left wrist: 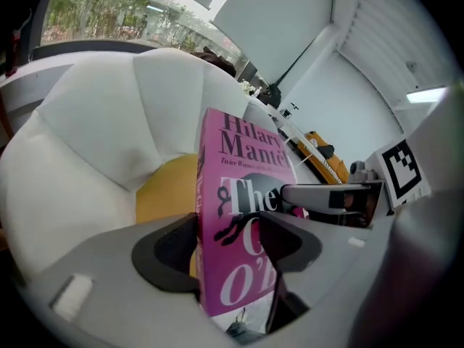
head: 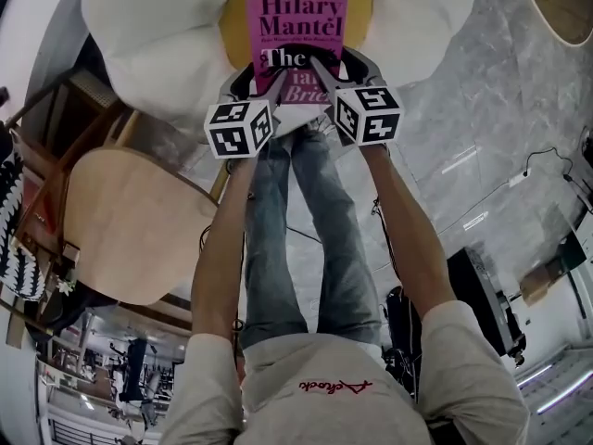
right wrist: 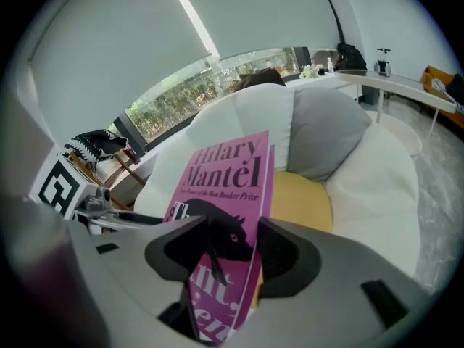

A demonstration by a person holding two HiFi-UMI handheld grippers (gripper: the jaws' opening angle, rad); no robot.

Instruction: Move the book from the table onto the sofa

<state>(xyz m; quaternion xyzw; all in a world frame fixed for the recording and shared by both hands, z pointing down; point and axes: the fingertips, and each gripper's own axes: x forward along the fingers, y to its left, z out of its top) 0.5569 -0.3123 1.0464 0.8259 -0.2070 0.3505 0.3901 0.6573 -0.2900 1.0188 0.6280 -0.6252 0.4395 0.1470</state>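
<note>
A pink book (head: 296,35) with "Hilary Mantel" on its cover hangs in the air over the yellow seat cushion (head: 363,7) of a white petal-shaped sofa (head: 148,35). My left gripper (head: 274,80) is shut on the book's near left edge, my right gripper (head: 320,70) on its near right edge. The left gripper view has the book (left wrist: 243,216) pinched upright between the jaws, with the right gripper (left wrist: 326,194) beside it. The right gripper view has the book (right wrist: 225,201) clamped in the jaws, the sofa (right wrist: 362,165) behind it.
A round wooden table top (head: 125,225) stands at the left beside the sofa, with wooden chair legs behind it. The floor (head: 463,109) is grey marble with cables on it at the right. The person's legs (head: 296,239) stand just in front of the sofa.
</note>
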